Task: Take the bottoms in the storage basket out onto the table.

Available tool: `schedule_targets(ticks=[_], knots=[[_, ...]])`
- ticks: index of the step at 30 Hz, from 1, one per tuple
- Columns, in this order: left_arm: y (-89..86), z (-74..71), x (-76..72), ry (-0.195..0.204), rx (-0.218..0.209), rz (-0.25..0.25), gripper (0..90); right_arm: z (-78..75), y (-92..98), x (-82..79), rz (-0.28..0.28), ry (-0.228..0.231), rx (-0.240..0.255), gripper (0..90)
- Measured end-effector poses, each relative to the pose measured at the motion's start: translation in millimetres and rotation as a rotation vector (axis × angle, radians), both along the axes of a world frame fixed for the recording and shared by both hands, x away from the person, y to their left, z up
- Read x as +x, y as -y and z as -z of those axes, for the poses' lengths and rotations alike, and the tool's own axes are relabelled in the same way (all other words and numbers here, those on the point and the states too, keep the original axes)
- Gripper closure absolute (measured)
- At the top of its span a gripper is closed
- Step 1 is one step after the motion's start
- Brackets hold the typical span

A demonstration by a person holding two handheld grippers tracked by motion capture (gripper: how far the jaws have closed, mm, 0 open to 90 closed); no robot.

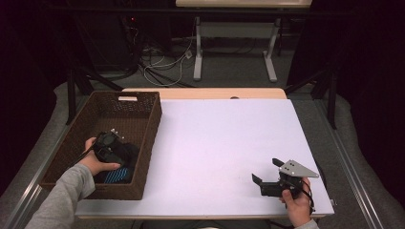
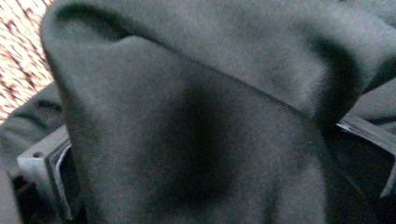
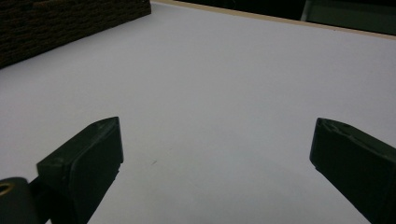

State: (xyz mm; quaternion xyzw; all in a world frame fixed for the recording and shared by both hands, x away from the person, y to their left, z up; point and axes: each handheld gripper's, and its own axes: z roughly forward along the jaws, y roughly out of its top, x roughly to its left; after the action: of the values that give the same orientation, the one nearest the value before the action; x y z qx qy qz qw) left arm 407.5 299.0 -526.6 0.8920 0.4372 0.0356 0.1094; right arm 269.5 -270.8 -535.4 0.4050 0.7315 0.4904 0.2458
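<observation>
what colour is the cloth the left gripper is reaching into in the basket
Black cloth, with a blue striped patch beside it; clearest in the left gripper view.

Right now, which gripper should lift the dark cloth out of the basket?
Left. The left gripper is down in the basket, its jaws around the dark cloth. The right gripper hangs open over bare table.

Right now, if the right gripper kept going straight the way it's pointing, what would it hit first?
Probably nothing soon: the right gripper, jaws open, faces bare white table. Farther along that line stands the wicker basket, likely the first thing met, though depth is hard to judge.
</observation>
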Motion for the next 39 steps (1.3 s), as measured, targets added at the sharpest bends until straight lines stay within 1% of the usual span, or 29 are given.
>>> schedule_targets(ticks=[1,5,9,11,13,14,16,17,18,19,20,23,25,27,28,29,31,33,34,35,36,37,38,39], knots=[[-0.3,1.7,0.1,-0.002,-0.01,-0.008,0.0,0.0,0.0,0.0,0.0,0.0,0.0,2.2],[-2.4,3.8,1.7,-0.008,-0.026,0.002,0.0,0.5,-0.8,0.6,-0.008,0.003,-0.005,2.2],[-4.7,7.2,1.4,0.0,-0.068,0.004,0.0,0.5,-0.8,0.6,-0.008,0.002,-0.006,2.2],[-3.7,7.9,0.5,-0.003,-0.073,0.013,0.1,0.6,-0.8,0.6,-0.008,0.001,-0.006,2.2],[-0.7,9.1,-1.0,0.0,-0.067,0.037,1.0,1.0,-1.4,0.5,-0.007,-0.005,-0.002,2.2],[0.8,8.6,-1.6,-0.002,-0.064,0.049,2.3,1.1,-1.4,0.9,-0.009,-0.003,-0.007,2.2],[3.3,7.8,-3.7,-0.002,-0.061,0.051,6.5,1.6,-1.7,1.3,-0.013,-0.003,-0.011,2.2],[2.9,7.0,-3.1,0.001,-0.055,0.068,7.7,1.4,-1.9,1.2,-0.016,-0.009,-0.011,2.2],[3.9,6.6,-4.3,-0.003,-0.065,0.054,9.4,1.7,-2.3,1.5,-0.013,-0.008,-0.007,2.2],[4.6,5.2,-4.6,-0.007,-0.071,0.066,13.2,1.9,-2.2,1.9,-0.018,-0.004,-0.011,2.3],[5.3,4.5,-4.5,-0.008,-0.064,0.078,17.4,1.9,-2.5,1.8,-0.015,-0.005,-0.012,2.3],[7.1,4.3,-5.1,-0.009,-0.053,0.065,19.6,2.3,-2.8,2.5,-0.02,-0.005,-0.018,2.4],[7.9,3.9,-5.3,-0.01,-0.047,0.063,21.3,3.0,-2.7,3.2,-0.015,-0.019,-0.021,2.6],[8.6,3.1,-5.4,-0.003,-0.035,0.077,23.2,3.9,-1.5,4.7,-0.016,-0.021,-0.022,3.3],[9.6,3.0,-6.4,-0.003,-0.034,0.07,24.1,4.5,-1.3,5.4,-0.01,-0.019,-0.022,3.4],[9.6,2.3,-6.2,0.002,-0.022,0.085,24.8,4.6,-0.7,5.4,-0.01,-0.027,-0.021,3.4],[11.3,2.1,-7.5,0.003,-0.02,0.075,26.1,5.3,-0.1,6.4,-0.008,-0.023,-0.012,3.6],[13.5,0.1,-7.5,0.013,0.005,0.104,28.3,5.7,0.7,6.9,-0.008,-0.027,-0.016,3.9],[16.2,-0.6,-8.9,0.014,0.006,0.103,31.2,6.1,1.1,7.2,-0.004,-0.028,-0.019,4.2],[18.9,-2.2,-9.3,0.003,0.016,0.12,36.0,6.2,1.9,7.6,-0.005,-0.031,-0.026,4.5],[21.4,-2.8,-10.0,0.001,0.029,0.119,42.1,6.4,2.0,7.8,-0.003,-0.033,-0.024,4.6],[23.2,-3.2,-10.4,-0.003,0.032,0.117,42.1,6.8,1.8,8.2,-0.005,-0.031,-0.017,4.7],[23.7,-4.0,-9.7,-0.017,0.029,0.132,45.5,6.8,1.8,8.3,-0.005,-0.032,-0.018,4.7],[24.1,-4.1,-9.7,-0.021,0.029,0.132,49.5,6.9,1.6,8.3,-0.006,-0.032,-0.016,4.8]])
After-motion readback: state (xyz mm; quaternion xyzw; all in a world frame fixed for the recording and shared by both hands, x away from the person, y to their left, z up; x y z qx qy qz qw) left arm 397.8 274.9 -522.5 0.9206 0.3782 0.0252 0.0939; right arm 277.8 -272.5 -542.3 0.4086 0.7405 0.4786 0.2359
